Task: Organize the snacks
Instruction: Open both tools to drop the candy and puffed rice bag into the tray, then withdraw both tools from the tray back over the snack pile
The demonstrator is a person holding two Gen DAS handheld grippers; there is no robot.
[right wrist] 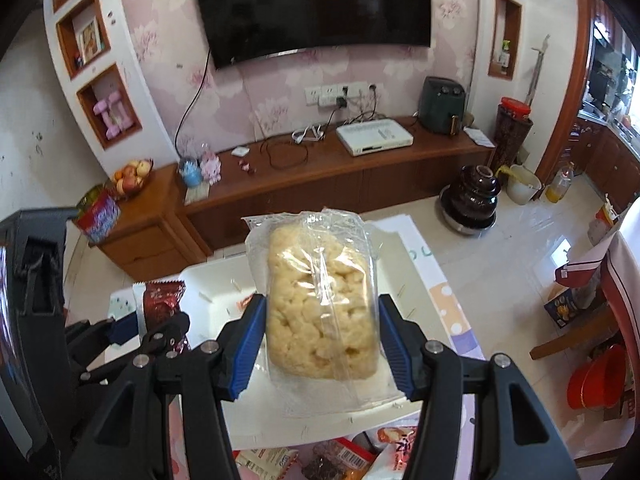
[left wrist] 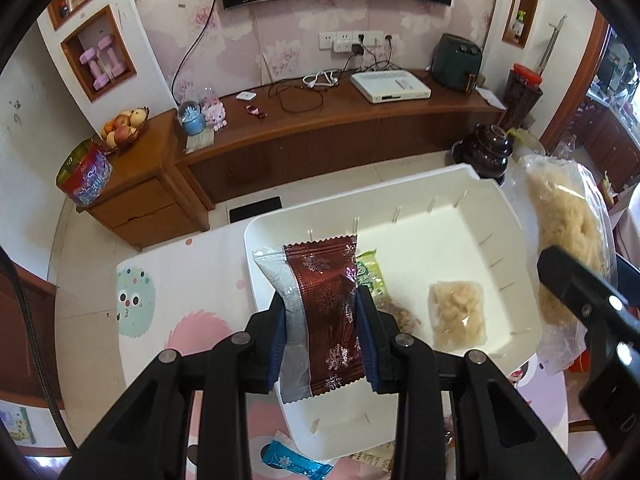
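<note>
My left gripper [left wrist: 322,300] is shut on a dark red snack packet [left wrist: 328,312] with silver snowflakes, held over the near left part of a white tray [left wrist: 424,248]. In the tray lie a green packet [left wrist: 370,276], a brown snack [left wrist: 400,314] and a small clear packet of pale puffs [left wrist: 458,314]. My right gripper [right wrist: 322,320] is shut on a large clear bag of pale puffed snack [right wrist: 320,300], above the tray's [right wrist: 212,280] right side. In the right wrist view the left gripper [right wrist: 148,326] and its red packet [right wrist: 160,300] show at the left.
The tray stands on a table with a cartoon-print cloth [left wrist: 180,300]. A blue packet [left wrist: 296,462] and several loose snack packets [right wrist: 340,456] lie at the table's near edge. Beyond are a wooden TV cabinet [left wrist: 340,120], a dark jar [right wrist: 472,200] on the floor and a chair [right wrist: 616,280] at right.
</note>
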